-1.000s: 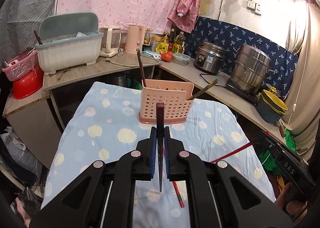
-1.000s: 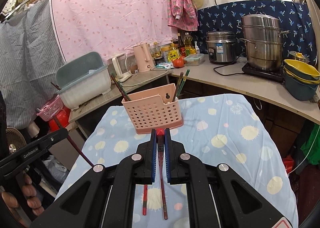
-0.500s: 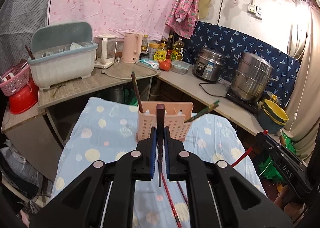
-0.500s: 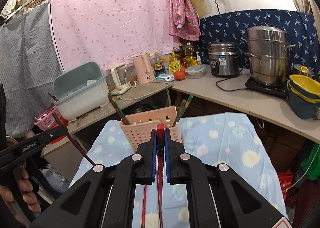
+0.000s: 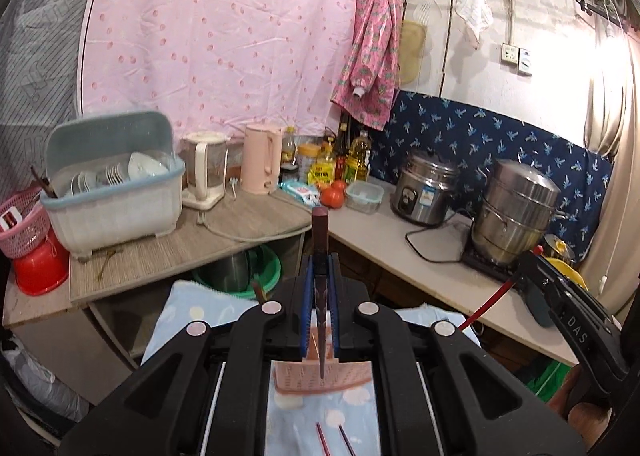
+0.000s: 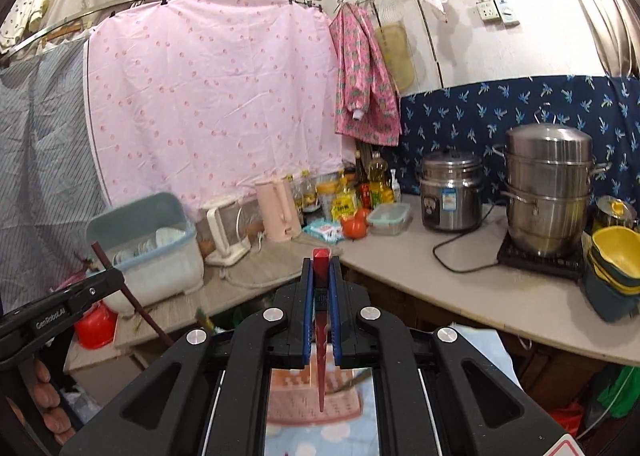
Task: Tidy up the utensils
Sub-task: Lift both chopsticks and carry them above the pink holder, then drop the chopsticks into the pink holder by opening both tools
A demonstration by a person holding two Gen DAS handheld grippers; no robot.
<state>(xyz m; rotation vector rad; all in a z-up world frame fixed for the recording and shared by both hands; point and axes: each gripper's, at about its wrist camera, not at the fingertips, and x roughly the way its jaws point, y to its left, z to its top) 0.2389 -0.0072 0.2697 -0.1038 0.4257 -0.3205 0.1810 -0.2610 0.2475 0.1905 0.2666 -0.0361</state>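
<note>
Two grippers, each clamped on one chopstick. Left gripper [image 5: 320, 288]: blue ribbed pads pinch a dark brown chopstick [image 5: 320, 256], square-butted, tapering to a point that hangs over the pink perforated plastic holder [image 5: 320, 380] directly below. Right gripper [image 6: 320, 288]: same pads closed on a glossy red chopstick [image 6: 321, 276], tip likewise above the holder [image 6: 304, 396]. Two more red chopsticks [image 5: 332, 438] lie on the spotted blue cloth [image 5: 180, 312] beneath the left gripper, nearer the camera than the holder.
</note>
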